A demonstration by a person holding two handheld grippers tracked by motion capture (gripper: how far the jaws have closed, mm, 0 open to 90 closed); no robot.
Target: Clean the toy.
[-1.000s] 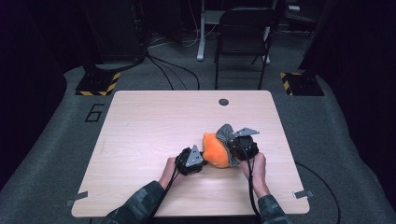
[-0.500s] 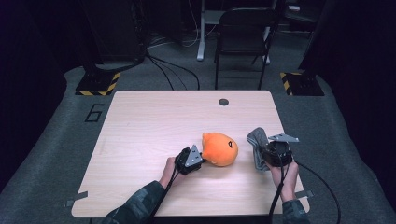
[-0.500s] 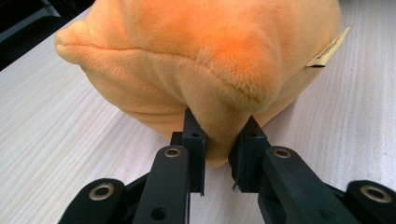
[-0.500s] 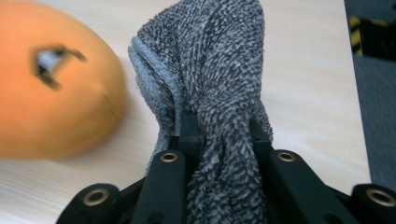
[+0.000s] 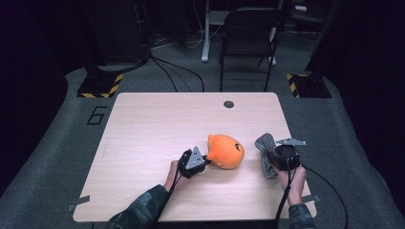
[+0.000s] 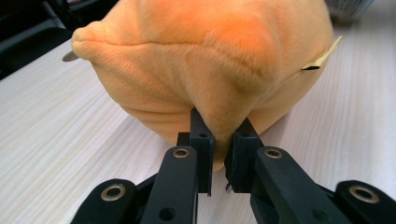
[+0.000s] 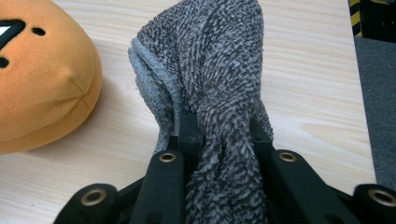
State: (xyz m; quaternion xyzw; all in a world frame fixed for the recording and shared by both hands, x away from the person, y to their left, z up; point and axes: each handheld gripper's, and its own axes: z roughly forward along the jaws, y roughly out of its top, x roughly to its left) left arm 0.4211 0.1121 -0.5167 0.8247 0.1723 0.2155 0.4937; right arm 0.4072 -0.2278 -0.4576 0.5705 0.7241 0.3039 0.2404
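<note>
From above, the orange plush toy (image 5: 225,151) lies on the table (image 5: 157,124) with the grey cloth (image 5: 265,153) drawn off to its right, probably so it can be wiped or uncovered. The left gripper (image 6: 220,135) has just been closing and now pinches a fold of plush, apparently pinning it. The right gripper (image 7: 219,126) is clenched on the bunched cloth, toy beside it.

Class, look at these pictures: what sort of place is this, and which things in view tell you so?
Probably a lab or recording workspace, not a home: a bare wooden table on grey carpet, hazard-striped bases on the floor, loose cables, and an empty chair in a dark room.
</note>
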